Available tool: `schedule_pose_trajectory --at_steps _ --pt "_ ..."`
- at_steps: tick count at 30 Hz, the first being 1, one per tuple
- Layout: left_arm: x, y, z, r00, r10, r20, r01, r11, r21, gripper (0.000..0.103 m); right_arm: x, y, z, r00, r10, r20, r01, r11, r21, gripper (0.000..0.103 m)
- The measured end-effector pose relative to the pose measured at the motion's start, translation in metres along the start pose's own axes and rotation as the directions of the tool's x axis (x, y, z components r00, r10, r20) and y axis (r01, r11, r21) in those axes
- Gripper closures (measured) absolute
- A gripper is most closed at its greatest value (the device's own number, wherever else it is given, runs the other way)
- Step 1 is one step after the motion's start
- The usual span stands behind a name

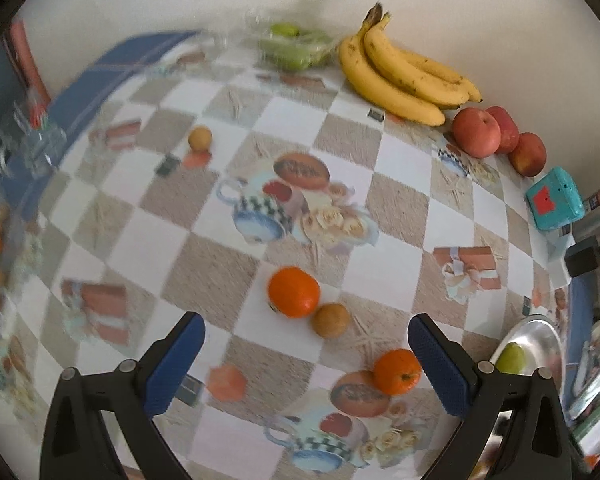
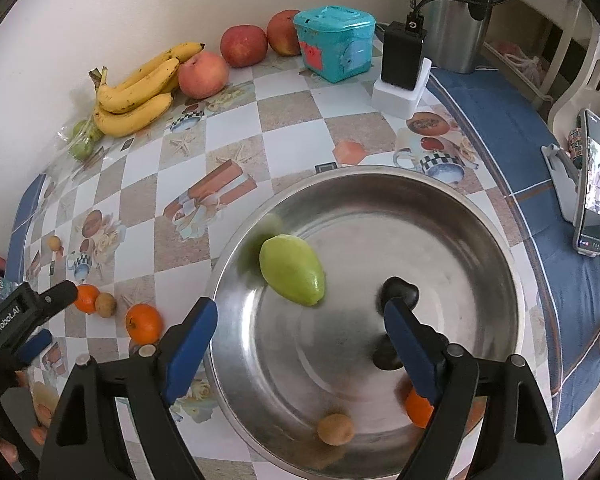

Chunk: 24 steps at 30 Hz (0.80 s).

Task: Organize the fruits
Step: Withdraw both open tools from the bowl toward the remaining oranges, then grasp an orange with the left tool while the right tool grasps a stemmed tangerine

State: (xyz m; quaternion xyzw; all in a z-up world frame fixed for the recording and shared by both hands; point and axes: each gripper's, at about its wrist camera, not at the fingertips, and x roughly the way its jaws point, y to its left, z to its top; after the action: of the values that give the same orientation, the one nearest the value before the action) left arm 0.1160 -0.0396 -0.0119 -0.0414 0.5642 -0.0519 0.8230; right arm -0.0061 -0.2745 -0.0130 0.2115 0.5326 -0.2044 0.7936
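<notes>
My right gripper [image 2: 300, 308] hangs open above a steel bowl [image 2: 380, 174]. A green pear-shaped fruit [image 2: 292, 270] lies loose in the bowl just past the fingertips, a little blurred, and no pad touches it. The bowl also holds a small brown fruit [image 2: 335, 429] and an orange [image 2: 418, 406] that is half hidden behind my right finger. My left gripper [image 1: 306, 322] is open over the tablecloth with nothing in it. Just ahead of it lie an orange [image 1: 294, 291] and a brown fruit [image 1: 330, 320]. A second orange [image 1: 397, 371] sits by its right finger.
Along the back wall are bananas [image 1: 400, 76], three apples [image 1: 476, 132], bagged green fruit [image 1: 296, 48] and a teal box [image 1: 554, 198]. A lone brown fruit [image 1: 200, 138] lies further back. A charger block [image 2: 404, 64], a kettle [image 2: 452, 12] and a phone on a stand [image 2: 592, 184] stand at the right.
</notes>
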Motion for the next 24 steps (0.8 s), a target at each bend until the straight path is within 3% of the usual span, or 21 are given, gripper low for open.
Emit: schedule_pose_trajectory --at_steps 4,9,24 --pt "-0.004 0.005 0.005 1.000 0.003 0.025 -0.004 0.999 0.032 0.000 0.002 0.009 -0.001 1.000 0.016 -0.009 -0.016 1.000 -0.025 0.017" --pt "-0.007 0.015 0.010 0.994 0.067 0.085 -0.073 0.995 0.072 0.000 0.005 0.028 -0.004 0.999 0.040 -0.011 -0.041 0.996 -0.074 0.017" --pt "0.001 0.073 0.024 0.997 0.057 0.059 -0.055 0.998 -0.036 0.000 0.001 0.084 -0.007 0.988 0.151 0.026 -0.144 0.971 -0.192 0.017"
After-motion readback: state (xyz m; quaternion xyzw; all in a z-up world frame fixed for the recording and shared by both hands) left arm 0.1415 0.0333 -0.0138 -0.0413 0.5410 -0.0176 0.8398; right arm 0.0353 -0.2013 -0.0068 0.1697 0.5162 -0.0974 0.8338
